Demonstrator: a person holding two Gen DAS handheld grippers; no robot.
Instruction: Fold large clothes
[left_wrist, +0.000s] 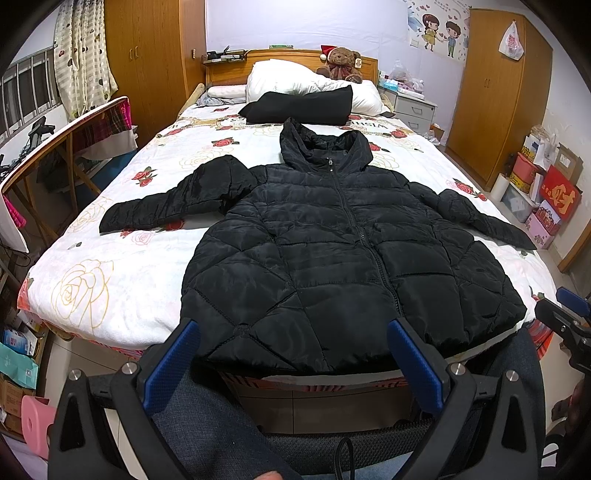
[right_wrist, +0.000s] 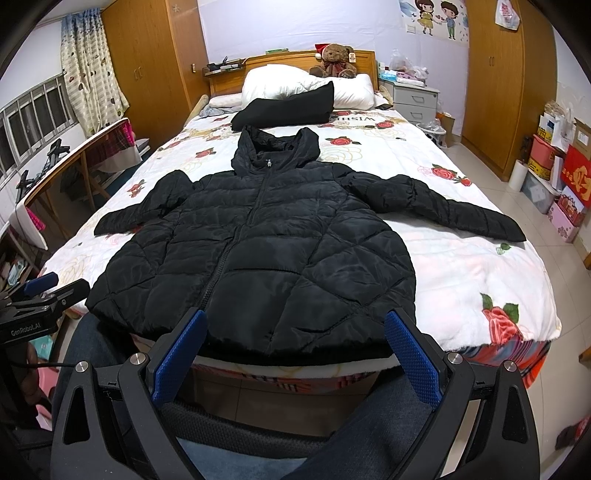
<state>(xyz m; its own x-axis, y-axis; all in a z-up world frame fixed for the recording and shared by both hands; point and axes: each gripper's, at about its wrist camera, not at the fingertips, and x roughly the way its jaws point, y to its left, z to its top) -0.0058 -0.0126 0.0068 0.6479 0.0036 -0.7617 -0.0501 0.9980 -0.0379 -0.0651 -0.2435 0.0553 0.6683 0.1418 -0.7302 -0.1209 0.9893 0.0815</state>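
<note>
Spread front-up across the near half of the bed, a black quilted jacket is seen with its zip closed, its hood toward the headboard and both sleeves laid out to the sides. Its hem reaches the foot edge of the bed. Beyond the hood, a folded black garment lies against white pillows, and a brown teddy bear in a red hat is propped at the headboard. The bed is covered by a white sheet printed with red and gold roses.

Below the hem, the left gripper is held off the foot of the bed with its blue-padded fingers spread wide and nothing between them; the right gripper is held likewise, wide apart and empty. Legs in blue jeans are seen under both.

Around the bed, wooden wardrobes stand on both sides of the headboard, a grey drawer unit sits beside the pillows, and a curtained window is seen on the other side. Boxes are stacked along the wall past the drawer unit.
</note>
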